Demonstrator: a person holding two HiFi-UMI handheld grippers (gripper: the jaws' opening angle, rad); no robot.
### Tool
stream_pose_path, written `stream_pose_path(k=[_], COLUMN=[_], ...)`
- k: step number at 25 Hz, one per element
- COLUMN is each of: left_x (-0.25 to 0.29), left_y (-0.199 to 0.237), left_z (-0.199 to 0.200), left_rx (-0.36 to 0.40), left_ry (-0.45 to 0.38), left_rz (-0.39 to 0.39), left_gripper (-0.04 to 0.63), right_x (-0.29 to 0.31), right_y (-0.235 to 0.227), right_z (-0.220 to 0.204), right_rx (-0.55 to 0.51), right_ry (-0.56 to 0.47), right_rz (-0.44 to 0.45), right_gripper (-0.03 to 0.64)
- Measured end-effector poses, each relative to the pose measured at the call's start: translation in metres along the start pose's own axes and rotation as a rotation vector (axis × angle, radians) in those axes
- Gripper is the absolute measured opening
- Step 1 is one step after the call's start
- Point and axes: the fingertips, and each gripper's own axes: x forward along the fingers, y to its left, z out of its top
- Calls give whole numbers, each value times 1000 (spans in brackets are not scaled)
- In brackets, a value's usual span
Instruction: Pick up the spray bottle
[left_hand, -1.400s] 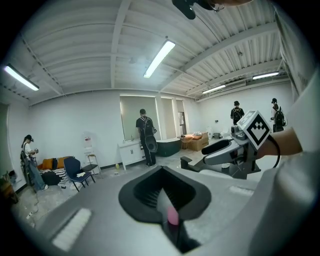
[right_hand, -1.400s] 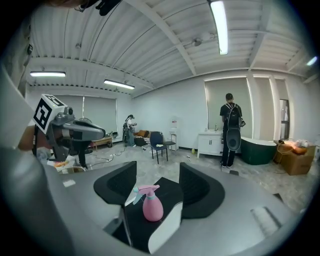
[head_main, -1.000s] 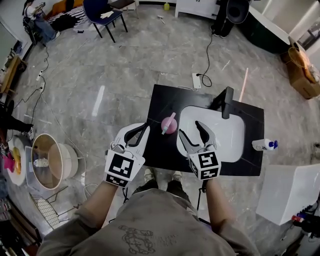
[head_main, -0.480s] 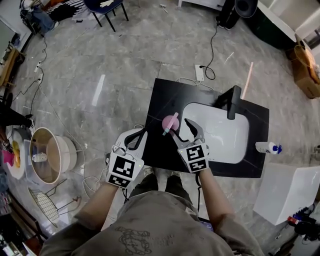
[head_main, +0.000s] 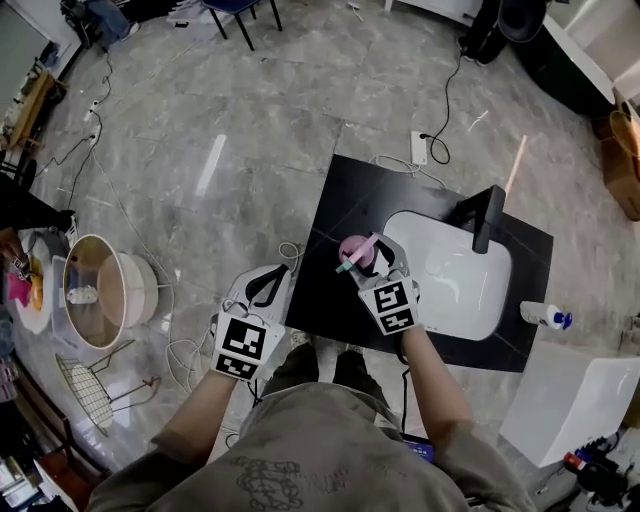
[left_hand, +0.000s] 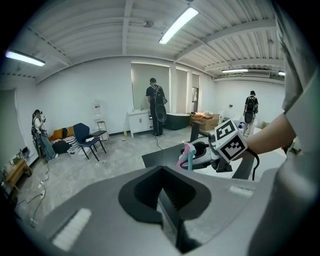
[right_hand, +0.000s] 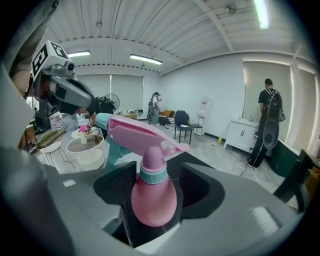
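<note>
A pink spray bottle (head_main: 352, 248) with a pink and teal trigger head stands on the left part of the black counter (head_main: 335, 300), beside the sink. My right gripper (head_main: 368, 256) is shut on the spray bottle. In the right gripper view the round pink body (right_hand: 153, 196) sits between the two black pads, touching both. My left gripper (head_main: 270, 284) hangs off the counter's left edge with its jaws shut and nothing in them (left_hand: 167, 202). The left gripper view shows the bottle (left_hand: 189, 151) ahead in the right gripper (left_hand: 202, 159).
A white sink (head_main: 455, 285) with a black faucet (head_main: 487, 213) fills the counter's right half. A white bottle with a blue cap (head_main: 545, 317) lies at its right edge. A round basin (head_main: 100, 290) and cables (head_main: 180, 350) are on the floor to the left. A white box (head_main: 570, 400) stands lower right.
My right gripper moved left from over the sink to the pink bottle and shut round it. The left gripper stayed beside the counter's left edge.
</note>
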Motion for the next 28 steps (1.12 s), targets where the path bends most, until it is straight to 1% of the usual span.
stream_pose_path(k=[2,4,7,10,13,17,21,28], left_x=[-2,-4,-6,-8,-13,-19,-27,-45], left_y=[2,3,4,3,2,3,6,13], left_z=[-4,-7,-7,-5,0,17,44,94], left_rx=[-9,-13,-15,-16,-13,5,32,68], left_ry=[6,9,6,0,-13,-52,-111,-220], left_rz=[11,20,30,36,41,55,72,102], left_gripper=[2,2,0,0,2,2,0,2], right_x=[6,9,10,3,-12,-41,-80,-159], right_y=[2,4,1,-1,-9,-21,-34,-48], right_z=[2,3,4,7,19,53,95,159], right_rx=[-2,0,11,67,113,129,89,53], right_ry=[-5,-9,-5,-10,-27,-73,-147,-276], right_rz=[12,15,7,6,-25,-56,-104,-186], right_gripper=[290,252,245,242,241,239,238,236])
